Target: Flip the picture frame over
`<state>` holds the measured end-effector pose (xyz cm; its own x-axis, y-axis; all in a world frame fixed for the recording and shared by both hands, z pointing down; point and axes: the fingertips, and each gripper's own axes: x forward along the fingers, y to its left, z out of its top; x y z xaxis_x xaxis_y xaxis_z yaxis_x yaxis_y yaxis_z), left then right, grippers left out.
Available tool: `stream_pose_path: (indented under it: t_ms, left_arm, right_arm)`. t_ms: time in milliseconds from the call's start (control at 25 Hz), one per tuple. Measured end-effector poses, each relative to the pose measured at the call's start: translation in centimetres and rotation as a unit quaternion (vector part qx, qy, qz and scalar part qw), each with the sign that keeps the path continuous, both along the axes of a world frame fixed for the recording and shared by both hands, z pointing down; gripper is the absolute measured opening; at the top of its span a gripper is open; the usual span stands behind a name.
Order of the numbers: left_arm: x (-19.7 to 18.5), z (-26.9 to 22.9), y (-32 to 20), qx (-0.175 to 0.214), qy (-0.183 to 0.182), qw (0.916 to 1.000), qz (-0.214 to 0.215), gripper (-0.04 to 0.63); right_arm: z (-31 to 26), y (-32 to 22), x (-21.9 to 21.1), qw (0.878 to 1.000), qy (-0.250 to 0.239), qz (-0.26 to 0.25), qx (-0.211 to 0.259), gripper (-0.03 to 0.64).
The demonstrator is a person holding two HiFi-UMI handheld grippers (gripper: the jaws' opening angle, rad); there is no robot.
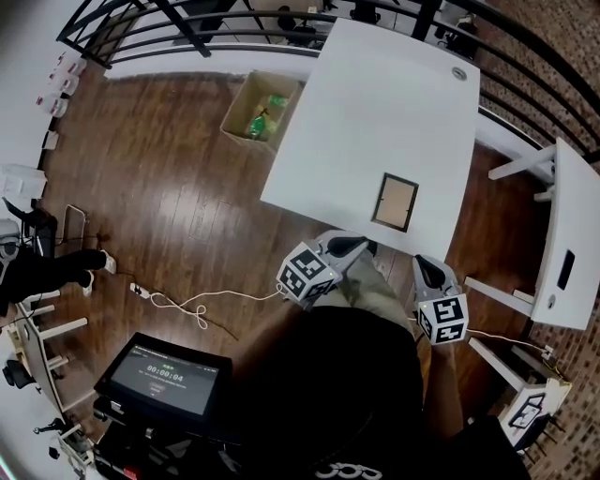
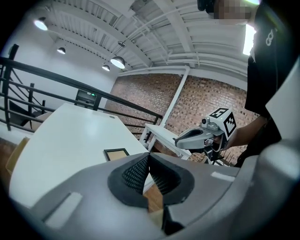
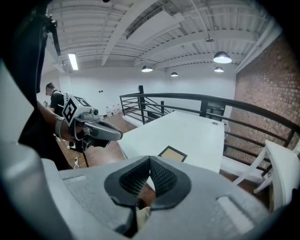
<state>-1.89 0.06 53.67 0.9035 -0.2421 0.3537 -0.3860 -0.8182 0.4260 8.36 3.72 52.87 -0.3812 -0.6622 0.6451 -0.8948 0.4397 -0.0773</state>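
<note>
Though near the picture frame (image 1: 395,202), left tongs (image 1: 360,246) and right tongs (image 1: 425,266) closed, empty.

White table (image 1: 375,112) as reference. Dark wood plank floor (image 1: 169,197) around it. Open cardboard box (image 1: 258,111) on the floor at its left edge. Black railing (image 1: 187,28) past its far end. Second white table (image 1: 574,234) to its right, brick wall (image 2: 197,103) behind that. Pendant lamps (image 3: 222,57) lit above, white beamed ceiling (image 3: 154,28).
</note>
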Motion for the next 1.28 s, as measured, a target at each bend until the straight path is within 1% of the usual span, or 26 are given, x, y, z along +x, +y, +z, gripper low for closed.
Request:
stream_pose_path:
  t_ms: [200, 320, 440, 520, 640, 840, 1080, 1280]
  left_arm:
    - [0.8, 2.4, -0.6, -0.008, -0.022, 0.9996, 0.012, 0.009]
    - [1.3, 3.6, -0.8, -0.013, -0.034, 0.9992, 0.015, 0.015]
    - [1.7, 5.2, -1.3, -0.020, -0.053, 0.9982, 0.020, 0.032]
    - [2.0, 6.5, -1.3, -0.029, -0.069, 0.9969, 0.024, 0.050]
    - [2.4, 8.3, -1.2, -0.037, -0.097, 0.9942, 0.029, 0.072]
    - [2.9, 11.5, -1.6, -0.054, -0.141, 0.9880, 0.032, 0.110]
    - [3.3, 14.2, -2.8, -0.065, -0.184, 0.9802, 0.034, 0.121]
    - [3.3, 15.3, -3.2, -0.073, -0.207, 0.9751, 0.032, 0.121]
  right_arm:
    - [2.5, -1.2, 0.4, 1.000, -0.002, 0.001, -0.016, -0.008]
    - [4.2, -1.4, 0.7, 0.999, 0.003, 0.000, -0.032, -0.008]
    - [6.0, -1.6, 1.0, 0.999, 0.004, -0.003, -0.052, -0.008]
    - [7.4, -1.6, 1.2, 0.998, 0.002, -0.006, -0.068, 0.024]
    - [9.2, -1.7, 1.6, 0.996, 0.007, -0.010, -0.084, 0.029]
    - [12.3, -2.3, 1.7, 0.993, 0.012, -0.016, -0.113, 0.072]
    - [15.7, -3.4, 1.6, 0.988, 0.021, -0.026, -0.151, 0.119]
    - [16.7, -3.7, 1.5, 0.984, 0.023, -0.032, -0.172, 0.128]
